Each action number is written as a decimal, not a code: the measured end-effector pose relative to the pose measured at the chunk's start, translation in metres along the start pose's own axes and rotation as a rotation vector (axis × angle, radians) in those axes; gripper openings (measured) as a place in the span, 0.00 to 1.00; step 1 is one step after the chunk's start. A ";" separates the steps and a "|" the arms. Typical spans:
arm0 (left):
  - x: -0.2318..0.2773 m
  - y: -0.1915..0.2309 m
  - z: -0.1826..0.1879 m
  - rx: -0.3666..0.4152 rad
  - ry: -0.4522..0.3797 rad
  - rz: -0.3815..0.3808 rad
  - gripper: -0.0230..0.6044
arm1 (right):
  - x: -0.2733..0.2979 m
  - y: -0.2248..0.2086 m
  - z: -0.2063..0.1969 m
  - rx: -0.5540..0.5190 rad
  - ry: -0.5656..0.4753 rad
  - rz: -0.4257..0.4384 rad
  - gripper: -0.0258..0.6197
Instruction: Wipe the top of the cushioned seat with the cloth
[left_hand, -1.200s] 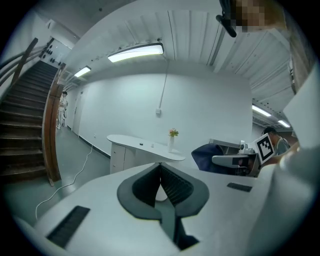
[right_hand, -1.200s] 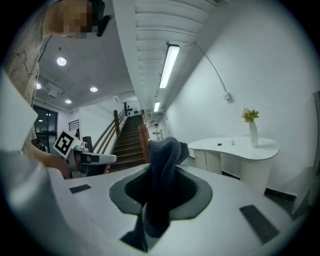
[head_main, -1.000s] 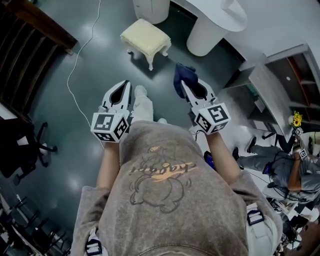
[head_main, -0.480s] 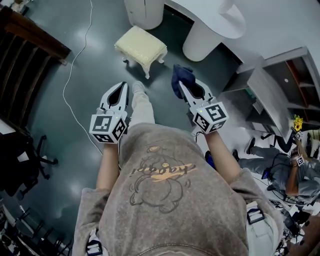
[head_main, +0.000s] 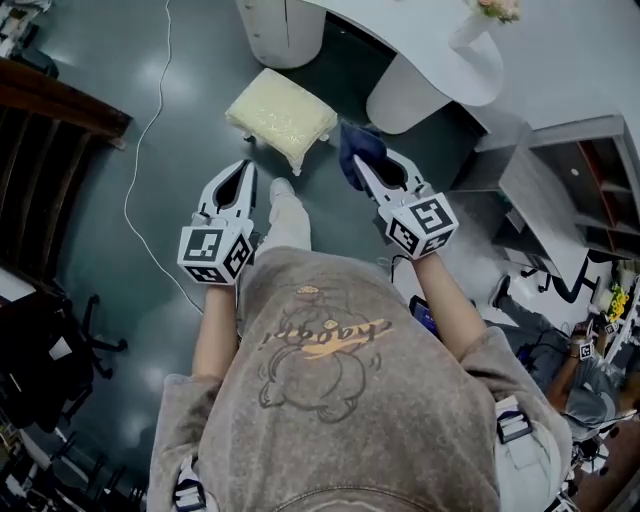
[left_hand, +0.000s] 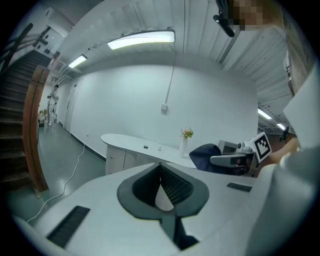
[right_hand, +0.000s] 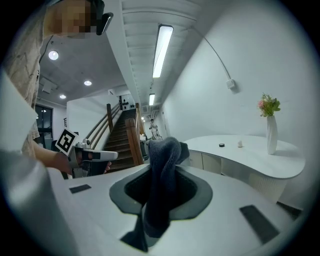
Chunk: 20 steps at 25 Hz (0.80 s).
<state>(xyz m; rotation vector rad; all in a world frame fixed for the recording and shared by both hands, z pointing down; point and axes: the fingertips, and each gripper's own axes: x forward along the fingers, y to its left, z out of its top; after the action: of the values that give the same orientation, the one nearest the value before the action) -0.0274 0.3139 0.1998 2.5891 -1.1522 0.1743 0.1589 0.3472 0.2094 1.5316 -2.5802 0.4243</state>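
In the head view, a person in a grey sweatshirt (head_main: 330, 400) holds 2 grippers out over a dark floor (head_main: 120, 230). The cream cushioned seat (head_main: 280, 115) stands at upper centre, ahead of both. The left gripper (head_main: 244, 168) is at centre left. The right gripper (head_main: 357, 163) at centre right carries a dark blue cloth (head_main: 360, 148), which shows just right of the seat's corner. A white counter (head_main: 400, 40) fills the top, and a cable (head_main: 150, 110) trails at upper left.

In the left gripper view, its jaws are pressed together at the tips with nothing between them. The seat is out of frame.

In the right gripper view, the jaws pinch the cloth, which stands up between them at centre. A staircase (right_hand: 117, 132) rises at left and a vase (right_hand: 271, 131) stands at right.
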 end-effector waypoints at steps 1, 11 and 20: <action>0.010 0.009 0.006 0.000 0.005 -0.005 0.07 | 0.013 -0.005 0.006 -0.004 0.007 0.003 0.18; 0.091 0.103 0.051 0.002 0.040 -0.058 0.07 | 0.134 -0.045 0.051 -0.006 0.035 -0.002 0.18; 0.128 0.140 0.063 -0.004 0.077 -0.107 0.07 | 0.188 -0.066 0.069 0.011 0.045 -0.034 0.18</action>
<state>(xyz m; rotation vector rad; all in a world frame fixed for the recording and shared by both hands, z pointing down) -0.0462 0.1146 0.2006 2.6087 -0.9838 0.2448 0.1286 0.1390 0.1998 1.5484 -2.5190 0.4643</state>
